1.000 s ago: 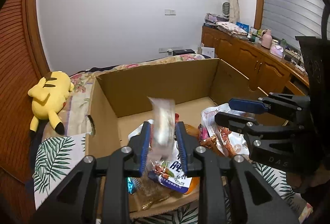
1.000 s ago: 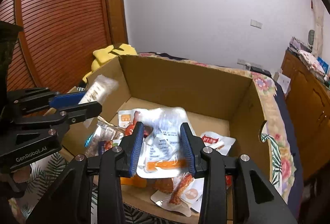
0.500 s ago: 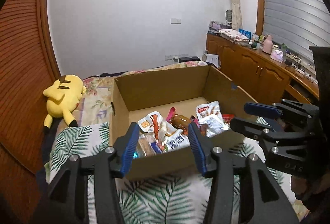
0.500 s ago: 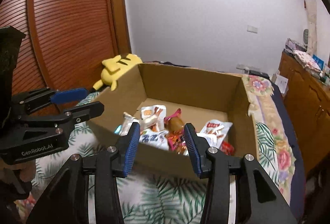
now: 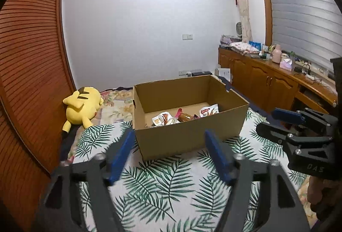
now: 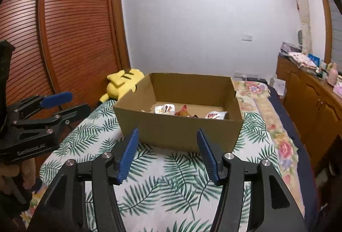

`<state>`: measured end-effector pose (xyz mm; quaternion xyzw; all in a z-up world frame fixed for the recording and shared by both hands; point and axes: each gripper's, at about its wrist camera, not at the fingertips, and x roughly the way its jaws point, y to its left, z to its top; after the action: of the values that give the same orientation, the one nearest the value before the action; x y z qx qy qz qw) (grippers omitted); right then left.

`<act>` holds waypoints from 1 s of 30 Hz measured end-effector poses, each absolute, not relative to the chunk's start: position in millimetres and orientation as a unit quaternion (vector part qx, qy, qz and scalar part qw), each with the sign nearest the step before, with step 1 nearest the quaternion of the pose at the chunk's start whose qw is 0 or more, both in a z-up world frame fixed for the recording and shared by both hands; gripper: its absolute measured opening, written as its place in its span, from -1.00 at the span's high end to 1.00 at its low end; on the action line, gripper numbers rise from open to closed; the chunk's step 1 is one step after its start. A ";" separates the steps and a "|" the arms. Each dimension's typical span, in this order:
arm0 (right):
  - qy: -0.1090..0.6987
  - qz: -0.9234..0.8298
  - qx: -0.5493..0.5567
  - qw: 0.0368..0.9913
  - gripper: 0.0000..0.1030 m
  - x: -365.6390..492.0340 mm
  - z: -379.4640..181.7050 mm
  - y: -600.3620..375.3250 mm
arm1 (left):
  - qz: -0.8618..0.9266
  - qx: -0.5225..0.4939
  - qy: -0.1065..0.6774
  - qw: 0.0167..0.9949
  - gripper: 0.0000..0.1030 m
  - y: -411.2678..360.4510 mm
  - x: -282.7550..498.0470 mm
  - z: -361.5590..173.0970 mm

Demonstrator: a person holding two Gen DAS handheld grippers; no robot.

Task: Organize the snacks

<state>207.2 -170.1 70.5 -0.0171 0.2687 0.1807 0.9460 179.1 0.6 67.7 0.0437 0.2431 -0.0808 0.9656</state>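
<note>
Both hand-held grippers hang empty over the bed, in front of the box of snacks.

The left hand-held gripper (image 5: 168, 152) has its jaws opening, already wide, with nothing between the blue pads but the leaf-print bedspread (image 5: 162, 185) below. The right hand-held gripper (image 6: 167, 151) is opening too and holds nothing. Each shows at the edge of the other's view, beside its neighbour. The snacks (image 5: 183, 116) lie in a loose heap of packets on the floor of the open cardboard box (image 5: 188, 135), toward its near wall; the far part of the box floor is bare. The box stands on the bedspread, ahead of both grippers and apart from them. A yellow plush toy (image 5: 82, 107) lies on the bed to the box's left, against the slatted wooden door (image 5: 27, 73).
</note>
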 end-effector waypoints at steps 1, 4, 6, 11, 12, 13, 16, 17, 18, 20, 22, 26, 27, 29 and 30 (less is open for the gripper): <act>0.266 0.177 -0.014 0.947 -0.26 200.5 70.4 -171.6 | -0.080 0.044 0.242 0.966 -0.41 1.1 173.0 68.0; 0.263 0.167 -0.012 0.950 -0.44 189.0 71.4 -172.5 | -0.081 0.036 0.240 0.967 -0.44 4.4 156.9 68.5; 0.260 0.164 -0.010 0.952 -0.63 180.4 73.0 -174.3 | -0.081 0.032 0.240 0.967 -0.54 4.3 151.2 71.0; 0.241 0.157 -0.005 0.958 -0.97 161.6 79.5 -177.6 | -0.077 0.026 0.227 0.971 -0.86 4.6 130.2 75.8; 0.240 0.156 -0.005 0.958 -1.00 159.1 80.0 -177.9 | -0.076 0.025 0.224 0.971 -0.88 4.7 127.1 76.4; 0.237 0.152 -0.006 0.960 -1.00 155.6 80.7 -178.1 | -0.075 0.025 0.221 0.972 -0.88 4.6 122.5 76.8; 0.234 0.139 -0.012 0.962 -1.00 148.3 81.5 -177.8 | -0.069 0.032 0.212 0.974 -0.89 2.5 111.7 77.9; 0.234 0.134 -0.014 0.963 -1.00 145.2 81.2 -177.9 | -0.068 0.034 0.210 0.975 -0.89 2.1 108.0 78.6; 0.234 0.130 -0.014 0.963 -1.00 142.7 80.4 -178.5 | -0.068 0.035 0.208 0.975 -0.89 1.9 105.6 79.1; 0.234 0.122 -0.014 0.964 -1.00 138.3 79.8 -179.3 | -0.067 0.034 0.206 0.976 -0.89 2.7 100.6 80.1; 0.231 0.115 -0.012 0.966 -1.00 134.2 79.6 -180.6 | -0.067 0.032 0.203 0.976 -0.89 3.2 95.5 80.2; 0.228 0.111 -0.012 0.967 -1.00 126.1 78.7 -179.8 | -0.068 0.030 0.204 0.976 -0.89 4.7 87.7 77.7; 0.228 0.110 -0.013 0.967 -1.00 124.7 78.3 -179.4 | -0.066 0.030 0.205 0.976 -0.89 4.8 86.0 77.3; 0.227 0.109 -0.013 0.968 -1.00 122.5 78.4 -179.1 | -0.063 0.028 0.205 0.976 -0.90 6.1 83.0 76.2; 0.226 0.108 -0.012 0.968 -1.00 121.7 78.4 -179.4 | -0.063 0.025 0.204 0.977 -0.90 6.9 82.8 75.9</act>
<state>121.7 -179.4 78.4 -0.0124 0.2259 0.1083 0.9680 82.8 6.9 75.9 0.0251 0.2043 -0.0635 0.9765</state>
